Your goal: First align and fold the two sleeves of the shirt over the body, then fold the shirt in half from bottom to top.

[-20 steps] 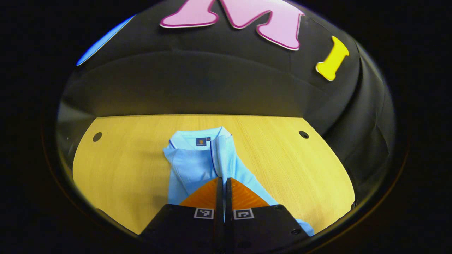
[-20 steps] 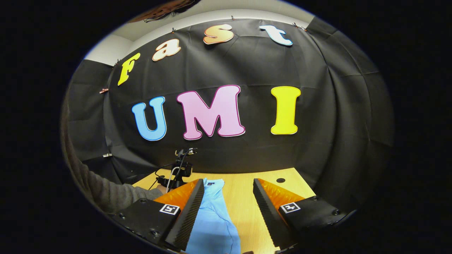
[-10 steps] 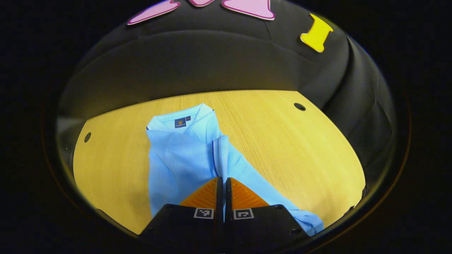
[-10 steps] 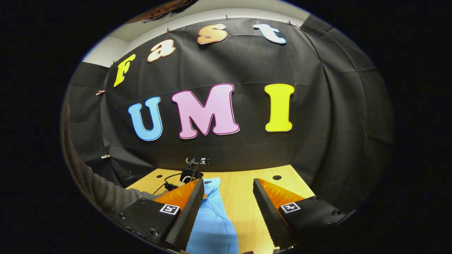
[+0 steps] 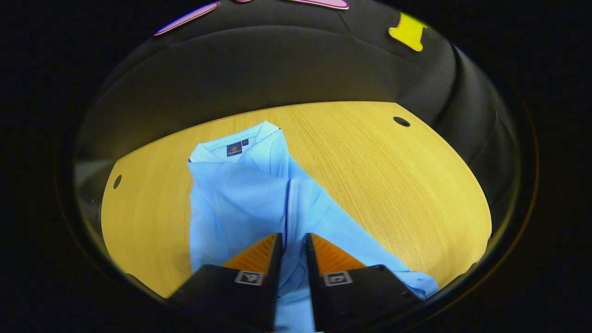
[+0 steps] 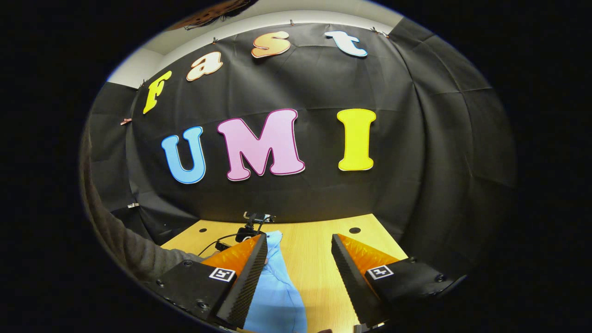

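A light blue shirt (image 5: 240, 199) lies on the wooden table (image 5: 393, 185), its collar (image 5: 231, 150) at the far end. One sleeve (image 5: 296, 203) is folded over the body and runs down the middle. My left gripper (image 5: 293, 237) hovers low over it, open by a narrow gap, and sleeve cloth sits between its fingers. In the right gripper view my right gripper (image 6: 299, 238) stands wide open above the table (image 6: 314, 259) and holds nothing. The shirt (image 6: 277, 296) lies below its left finger. The right side of the shirt trails to the near table edge (image 5: 416, 284).
Small round holes (image 5: 401, 121) mark the far table corners. Black cloth walls close in the table on all sides. In the right gripper view a person's grey sleeve (image 6: 134, 254) reaches in from the left, and a black device with a cable (image 6: 252, 226) shows beyond the shirt.
My left gripper carried the sleeve over the shirt's body, sank toward it, and its fingers have parted from shut. The right gripper stayed open and drifted slightly.
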The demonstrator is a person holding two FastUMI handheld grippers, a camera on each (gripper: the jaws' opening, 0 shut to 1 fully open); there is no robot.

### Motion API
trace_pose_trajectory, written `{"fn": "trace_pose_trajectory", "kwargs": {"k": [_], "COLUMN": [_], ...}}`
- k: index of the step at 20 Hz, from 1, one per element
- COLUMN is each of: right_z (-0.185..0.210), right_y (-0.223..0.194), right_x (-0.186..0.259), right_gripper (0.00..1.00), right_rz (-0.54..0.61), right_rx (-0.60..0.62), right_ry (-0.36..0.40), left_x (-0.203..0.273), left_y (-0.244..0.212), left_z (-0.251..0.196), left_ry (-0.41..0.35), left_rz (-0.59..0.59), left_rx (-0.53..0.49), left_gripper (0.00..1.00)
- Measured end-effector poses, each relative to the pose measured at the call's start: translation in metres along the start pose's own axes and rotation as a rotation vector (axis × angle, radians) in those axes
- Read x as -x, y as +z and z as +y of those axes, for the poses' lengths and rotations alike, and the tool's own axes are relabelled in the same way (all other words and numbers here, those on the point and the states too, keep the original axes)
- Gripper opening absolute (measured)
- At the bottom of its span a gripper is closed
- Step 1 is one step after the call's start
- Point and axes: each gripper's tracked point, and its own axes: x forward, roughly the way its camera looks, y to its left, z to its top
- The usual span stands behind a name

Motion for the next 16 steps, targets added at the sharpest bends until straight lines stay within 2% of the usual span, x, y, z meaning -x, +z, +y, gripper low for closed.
{"fn": "trace_pose_trajectory", "kwargs": {"k": [2,5,6,8,11,16], "right_z": [0.001,0.004,0.006,0.010,0.020,0.039], "right_y": [0.001,0.003,0.004,0.008,0.011,0.013], "right_x": [0.002,0.007,0.008,0.009,0.006,0.002], "right_gripper": [0.88,0.87,0.87,0.87,0.87,0.87], "right_rz": [-0.001,-0.010,-0.014,-0.022,-0.034,-0.047], "right_rx": [-0.002,-0.001,-0.002,-0.008,-0.014,0.005], "right_ry": [0.000,0.005,0.007,0.015,0.038,0.085], "left_x": [0.004,0.014,0.022,0.042,0.099,0.238], "left_y": [0.002,0.008,0.011,0.024,0.042,0.036], "left_z": [-0.006,-0.008,-0.012,-0.013,-0.019,-0.022], "left_ry": [-0.001,0.003,-0.004,-0.008,-0.019,-0.038], "left_rz": [-0.012,-0.052,-0.073,-0.133,-0.250,-0.452], "left_rx": [-0.018,-0.047,-0.052,-0.070,-0.086,-0.045], "left_gripper": [0.60,0.82,0.97,0.98,0.98,0.97]}}
